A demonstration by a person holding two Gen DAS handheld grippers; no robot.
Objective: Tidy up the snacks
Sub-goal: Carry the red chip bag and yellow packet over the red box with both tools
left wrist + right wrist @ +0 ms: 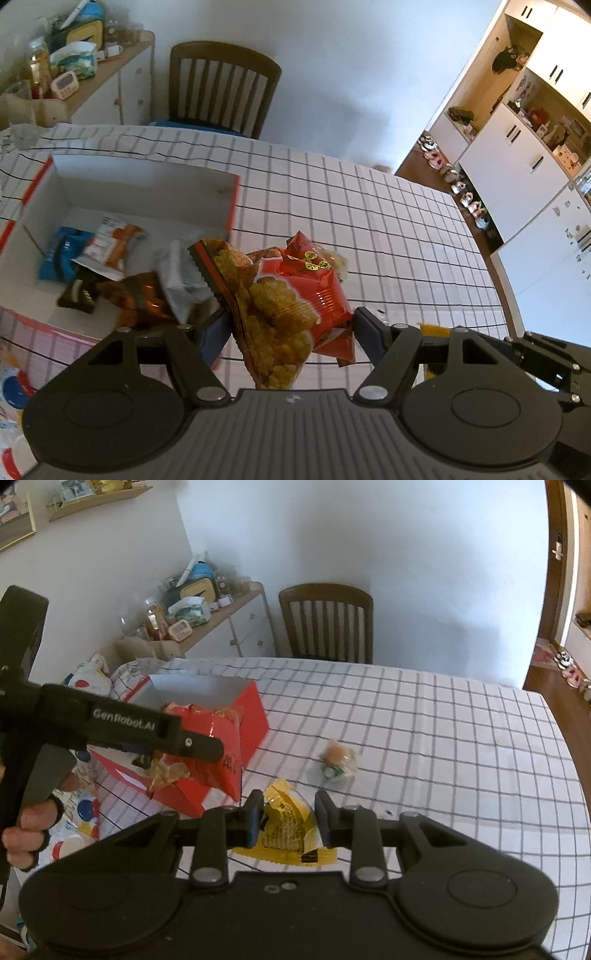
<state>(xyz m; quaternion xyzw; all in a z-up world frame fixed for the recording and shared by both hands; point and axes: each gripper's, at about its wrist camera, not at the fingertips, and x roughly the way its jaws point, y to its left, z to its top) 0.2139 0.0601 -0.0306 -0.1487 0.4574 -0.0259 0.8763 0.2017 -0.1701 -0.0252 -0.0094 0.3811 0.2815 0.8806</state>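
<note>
While both grippers grip snack bags, a red box waits at left

Left wrist view: left gripper (286, 325) at bottom centre clamps a red bag (291, 295); the box (147, 192), centre left on the checked table (388, 229), holds other packets. Right wrist view: right gripper (290, 814) at lower centre pinches a yellow bag (286, 821); a clear packet (338, 762) lies alone at centre

one red cardboard box with white inside (140, 192), one red puffed-snack bag (295, 291), one yellow foil packet (286, 827), one clear-wrapped round snack (337, 761), one brown wooden chair (327, 622).
</note>
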